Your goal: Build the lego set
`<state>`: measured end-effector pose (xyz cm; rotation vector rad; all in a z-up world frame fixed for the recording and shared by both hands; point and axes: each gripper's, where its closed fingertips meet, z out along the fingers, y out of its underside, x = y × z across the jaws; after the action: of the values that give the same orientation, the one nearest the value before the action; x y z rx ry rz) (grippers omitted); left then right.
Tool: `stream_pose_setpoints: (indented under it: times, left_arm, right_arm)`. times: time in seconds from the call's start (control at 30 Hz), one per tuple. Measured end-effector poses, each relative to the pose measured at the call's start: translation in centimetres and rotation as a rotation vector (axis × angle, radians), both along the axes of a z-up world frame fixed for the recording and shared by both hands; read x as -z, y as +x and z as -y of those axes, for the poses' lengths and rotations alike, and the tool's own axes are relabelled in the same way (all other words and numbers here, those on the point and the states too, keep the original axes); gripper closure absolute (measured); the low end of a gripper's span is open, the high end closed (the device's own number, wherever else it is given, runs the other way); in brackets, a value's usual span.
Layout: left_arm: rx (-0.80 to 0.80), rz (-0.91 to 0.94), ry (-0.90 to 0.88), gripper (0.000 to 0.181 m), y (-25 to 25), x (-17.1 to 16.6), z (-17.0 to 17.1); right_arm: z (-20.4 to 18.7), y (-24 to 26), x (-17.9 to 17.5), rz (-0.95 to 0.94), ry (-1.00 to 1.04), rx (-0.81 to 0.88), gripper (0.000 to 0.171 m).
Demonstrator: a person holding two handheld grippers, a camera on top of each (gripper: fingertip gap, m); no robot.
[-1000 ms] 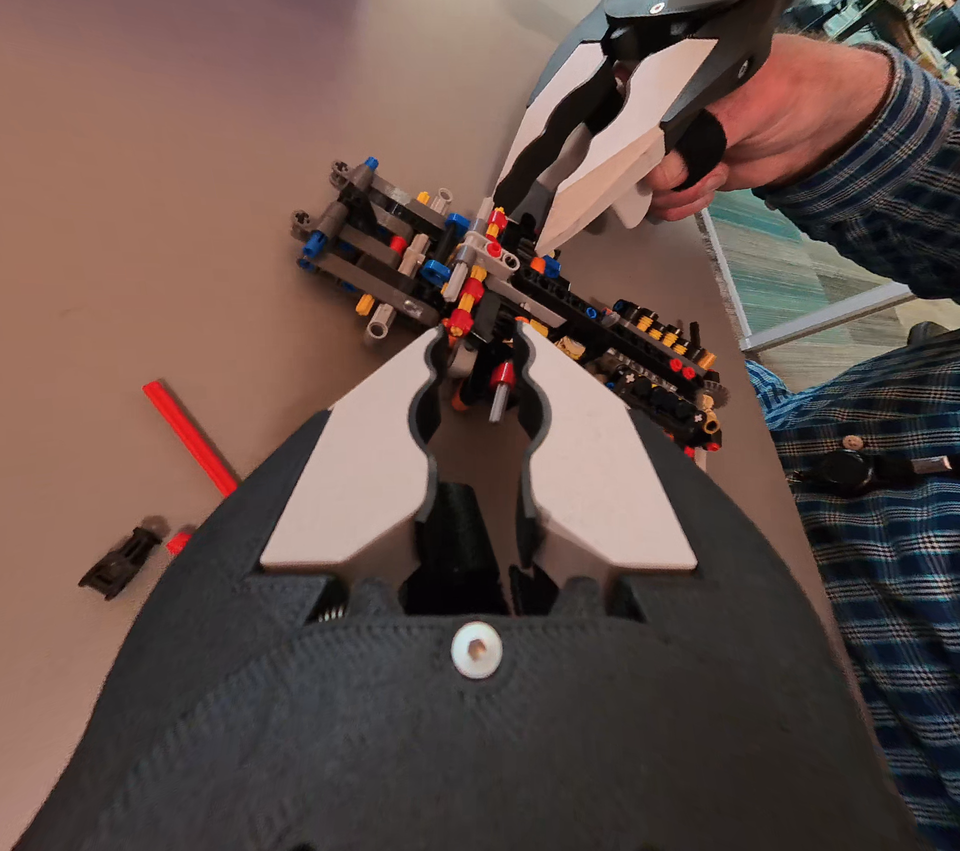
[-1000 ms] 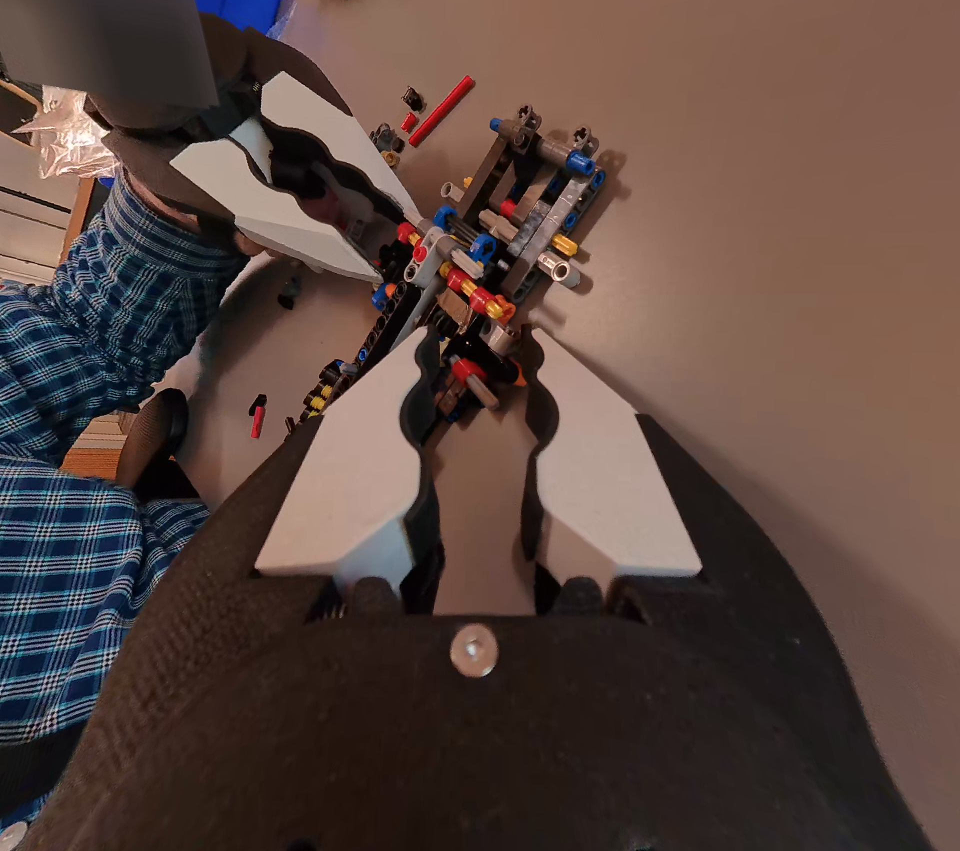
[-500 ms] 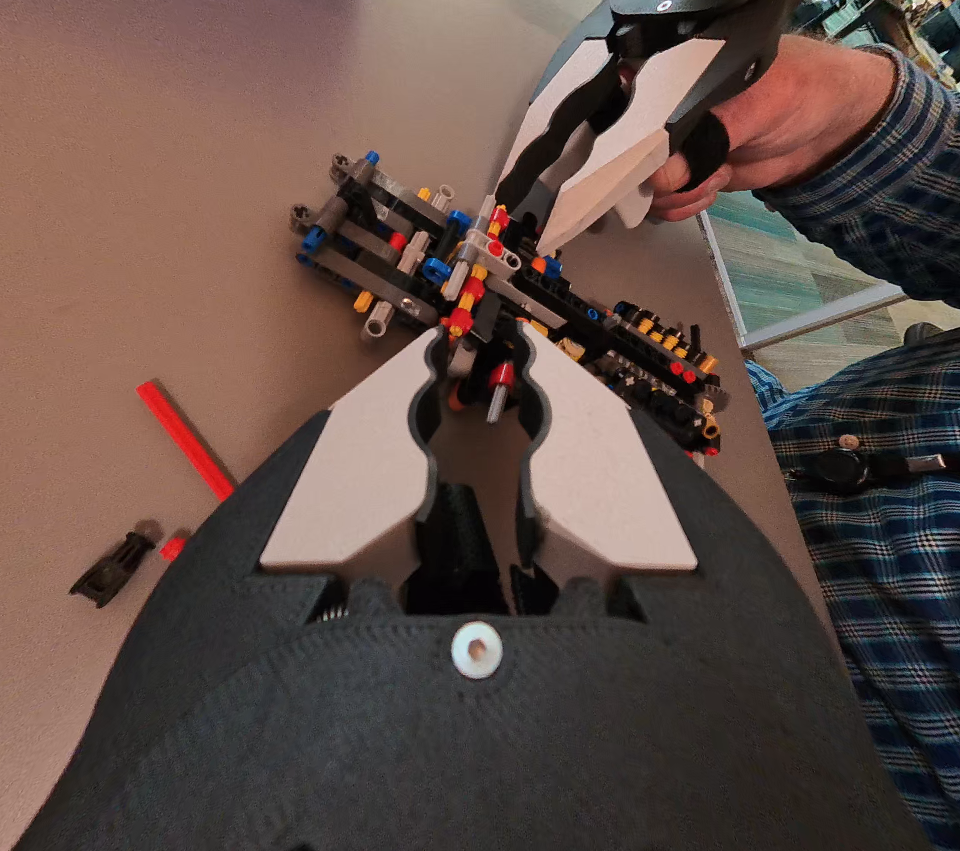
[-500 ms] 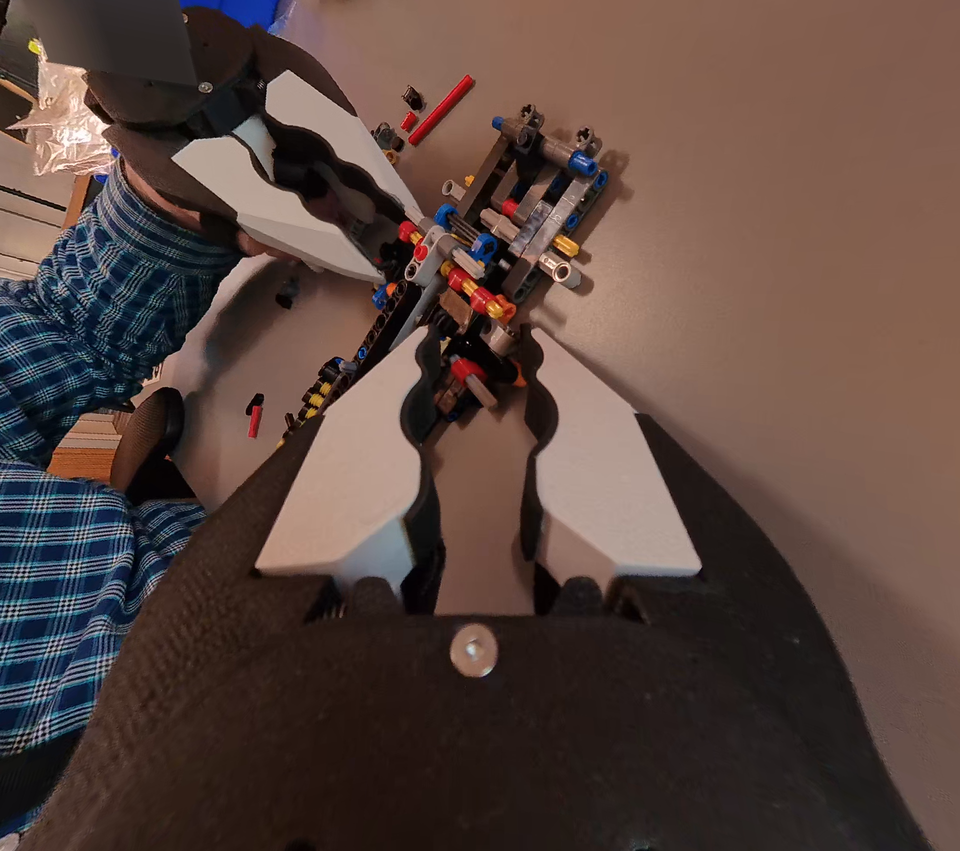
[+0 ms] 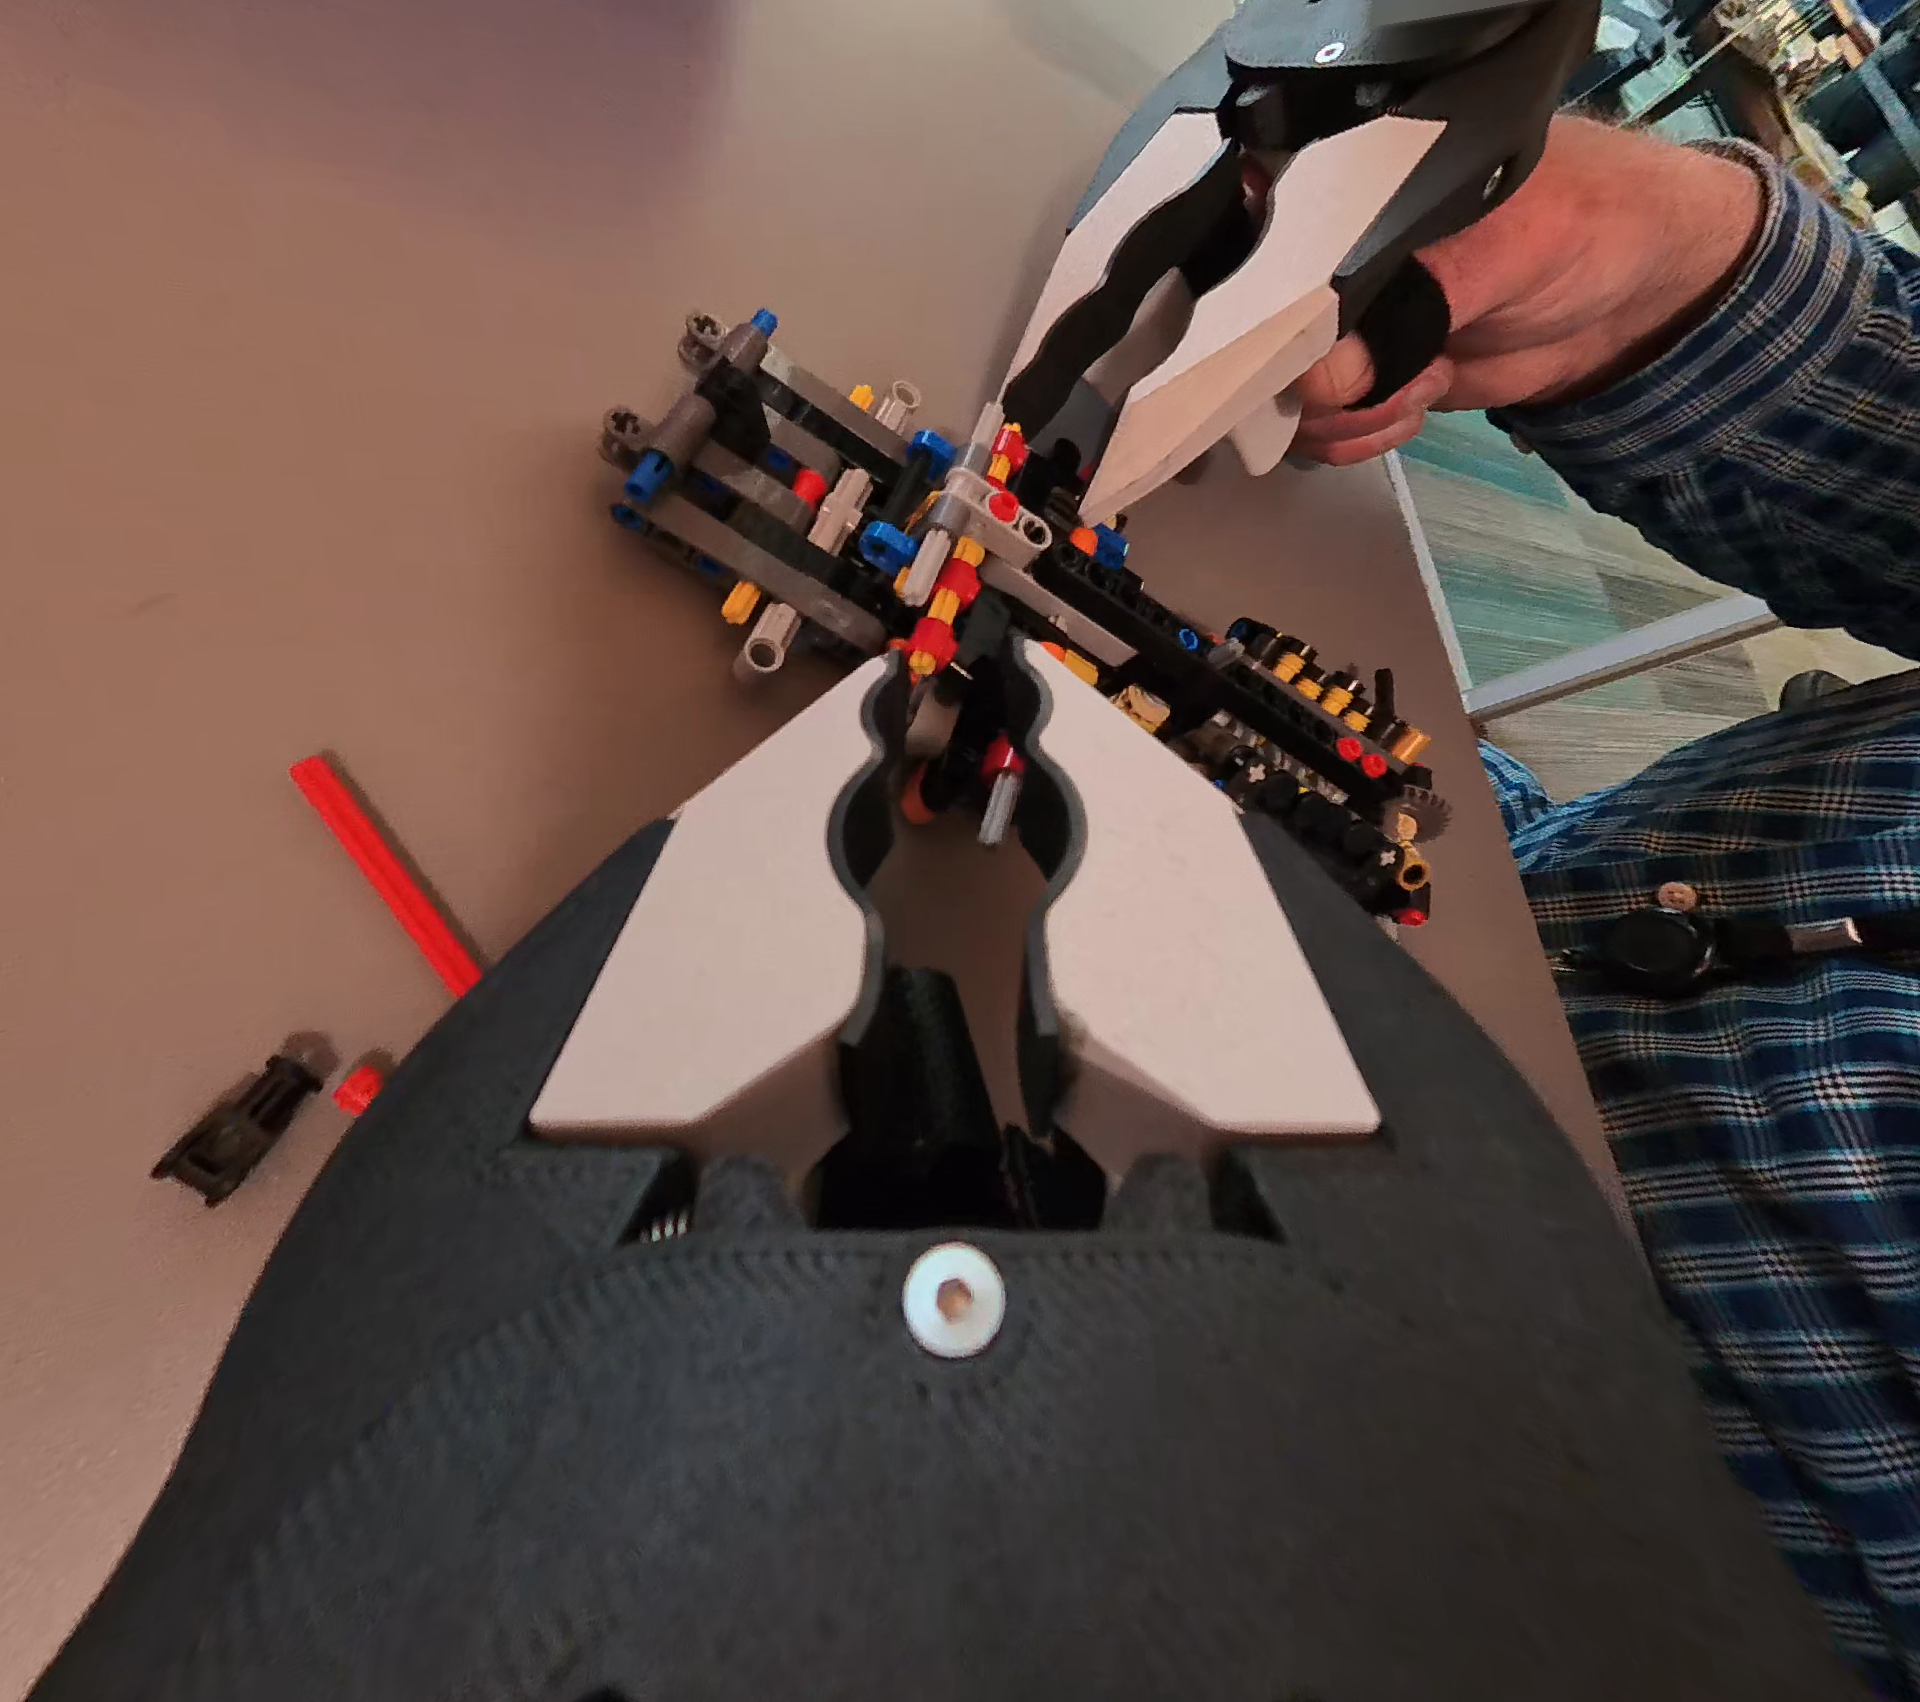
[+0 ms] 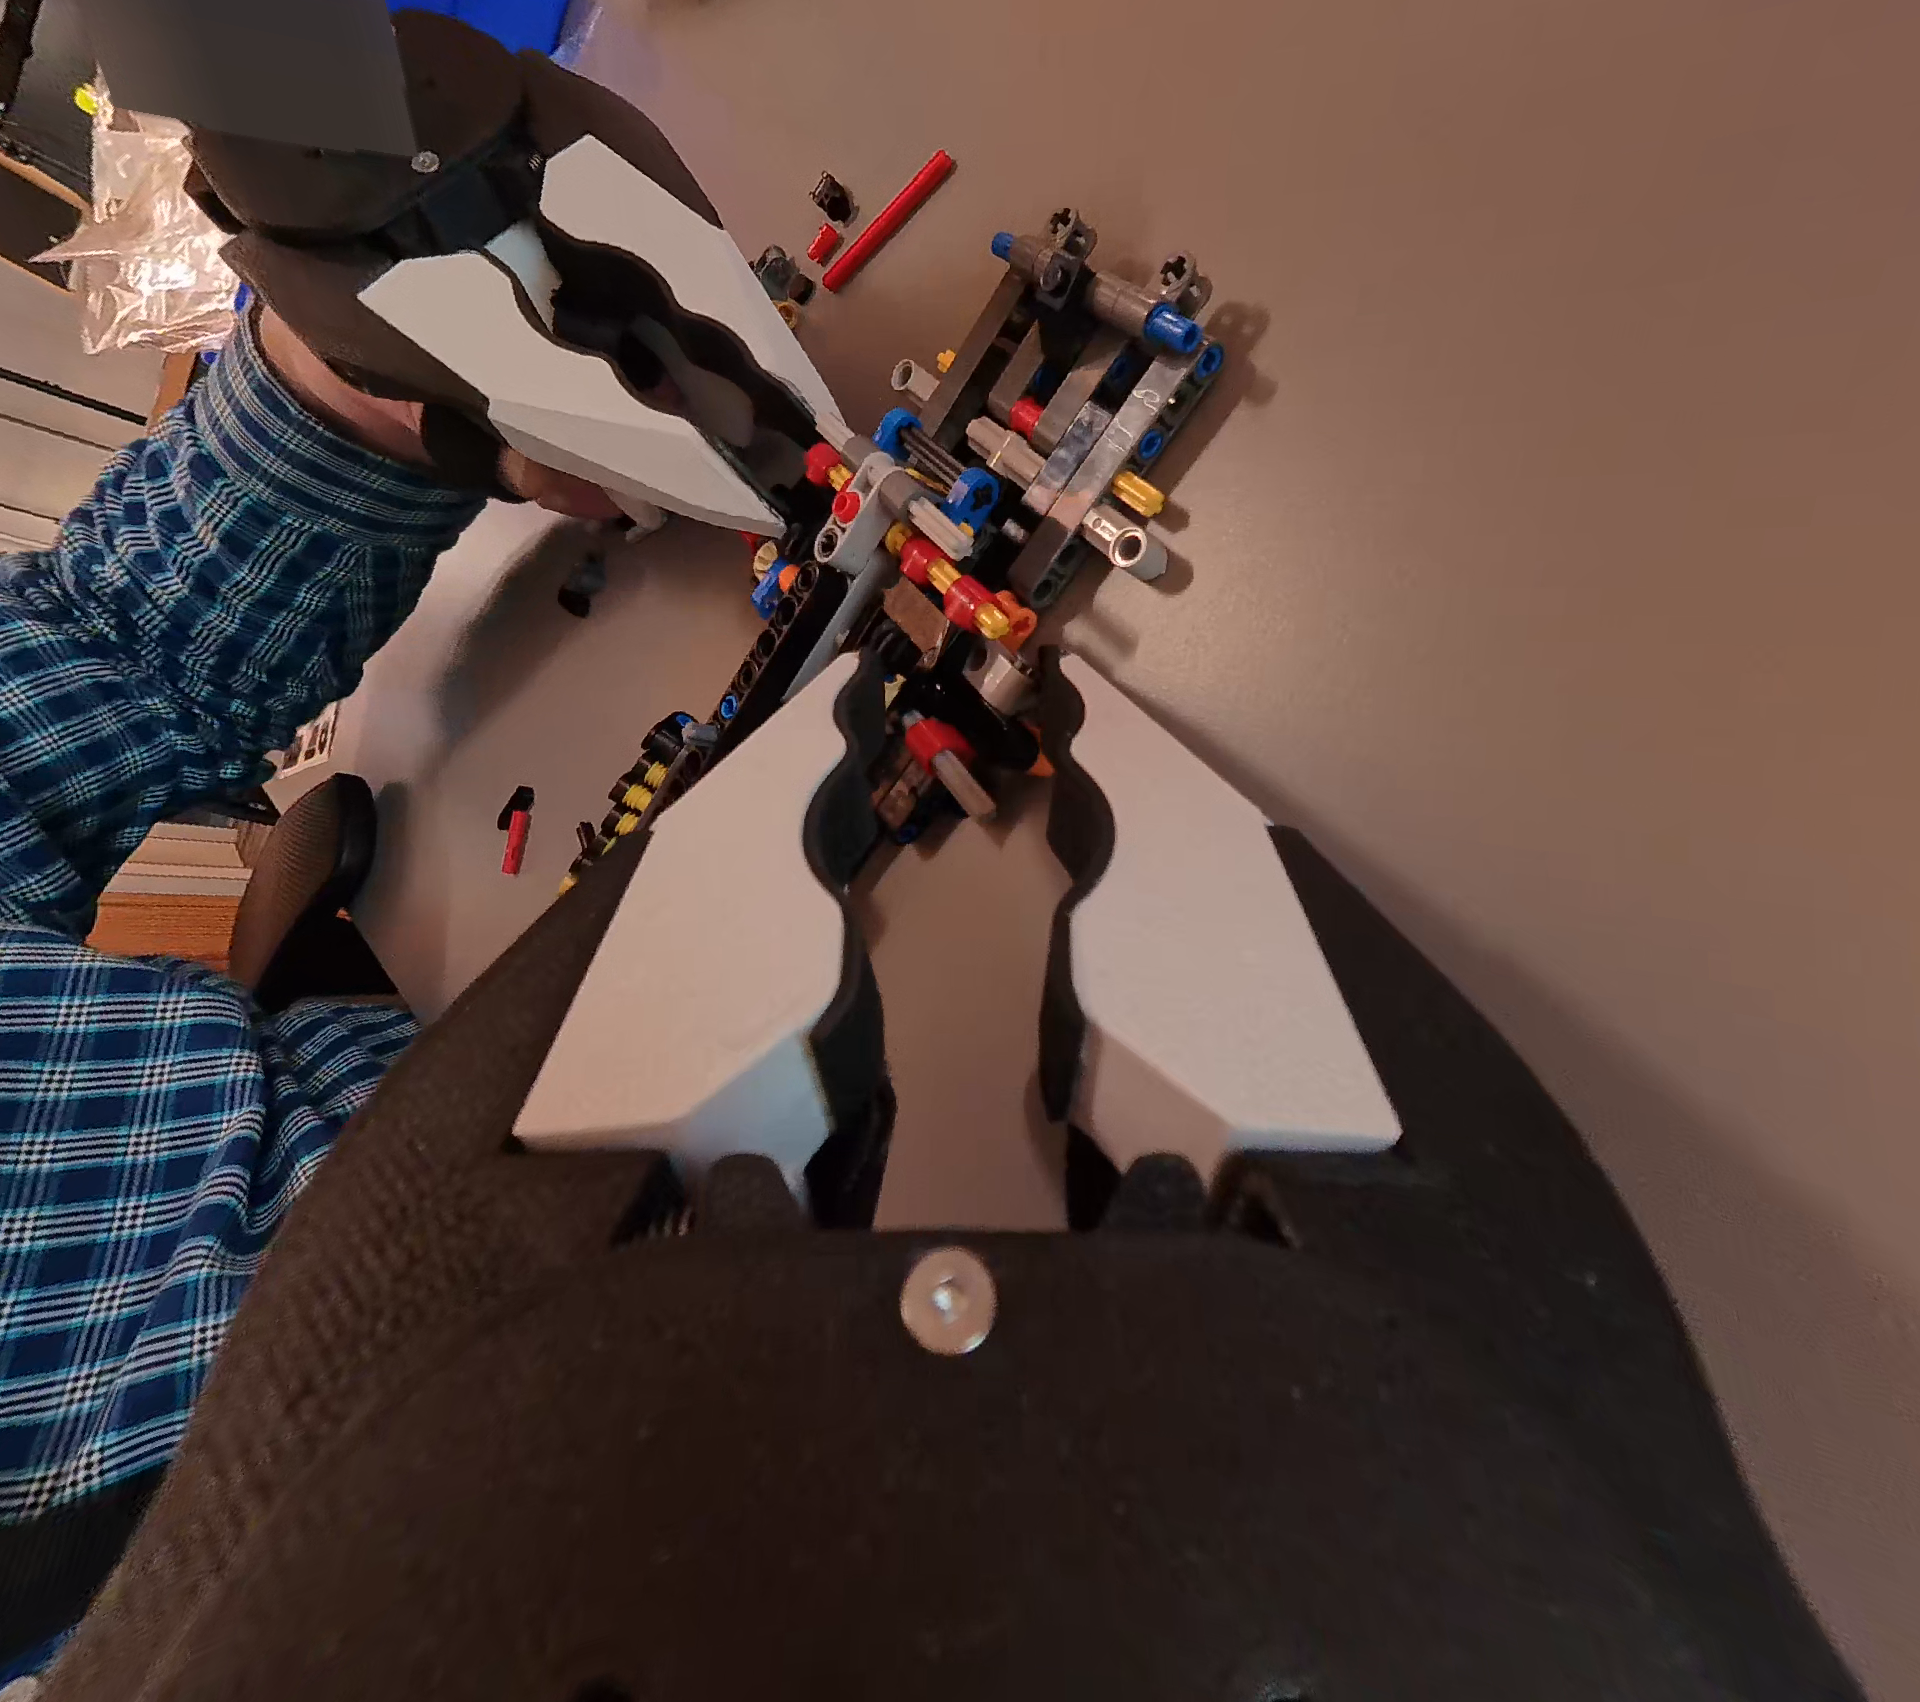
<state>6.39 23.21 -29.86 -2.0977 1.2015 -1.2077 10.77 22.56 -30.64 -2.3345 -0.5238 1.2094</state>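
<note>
Your lego model (image 5: 997, 592) lies flat on the desk (image 5: 312, 302). Its long side runs from far left to near right in the left view. Both grippers meet at its middle, from opposite sides. Your left gripper (image 5: 956, 665) has its fingers a little apart around a black stub with a red and grey pin (image 5: 997, 779); I cannot tell if they squeeze it. Your right gripper (image 6: 956, 665) looks the same. No writing can be read.
</note>
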Motion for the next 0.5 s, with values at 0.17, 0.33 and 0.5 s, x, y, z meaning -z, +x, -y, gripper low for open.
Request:
stream_pose_setpoints:
  times: [0.17,0.33,0.5]
  left_arm:
    - [-0.008,-0.016,0.045,0.163,0.08,0.07,0.08]
    - [-0.025,-0.026,0.074,0.163,0.22,0.08,0.06]
    - [-0.042,-0.034,0.096,0.162,0.38,0.09,0.02]
  right_arm:
    - [0.0,-0.03,0.02,-0.004,-0.007,-0.001,0.144]
    - [-0.02,0.01,0.03,-0.007,-0.007,0.003,0.144]
    - [-0.05,0.06,0.04,-0.009,-0.008,0.008,0.144]
